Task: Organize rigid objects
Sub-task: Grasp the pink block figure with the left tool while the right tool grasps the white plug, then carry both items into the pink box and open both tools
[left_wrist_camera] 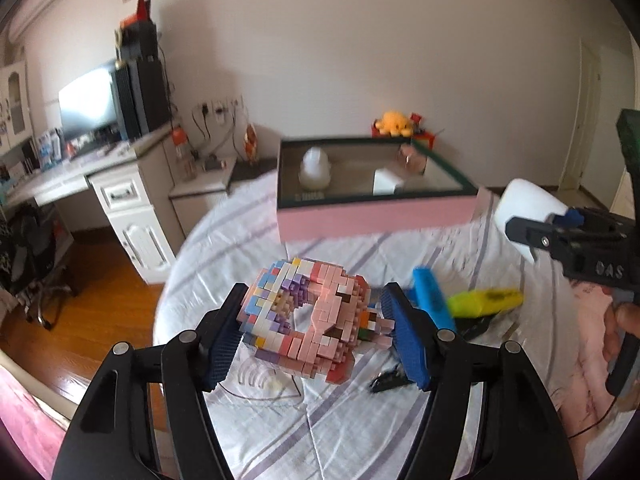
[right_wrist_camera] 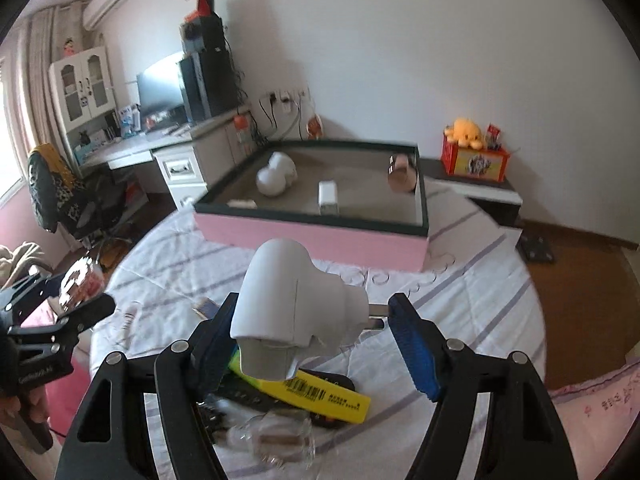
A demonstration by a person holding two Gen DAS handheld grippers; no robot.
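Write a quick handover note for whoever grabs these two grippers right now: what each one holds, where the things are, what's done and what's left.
Left gripper: shut on the brick model, lifted off the bed.
Right gripper: shut on the white plug adapter, also lifted.
Pink box sits ahead on the bed; already inside: a white rounded piece, a small white block, a brown item.
Left to do: put both held things in the box, then the yellow highlighter, blue marker and black clip.

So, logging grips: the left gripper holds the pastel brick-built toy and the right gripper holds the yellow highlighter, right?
Not quite. The left gripper does hold the pastel brick-built toy, but the right gripper holds a white plastic plug adapter; the yellow highlighter lies on the bedsheet, per the right wrist view.
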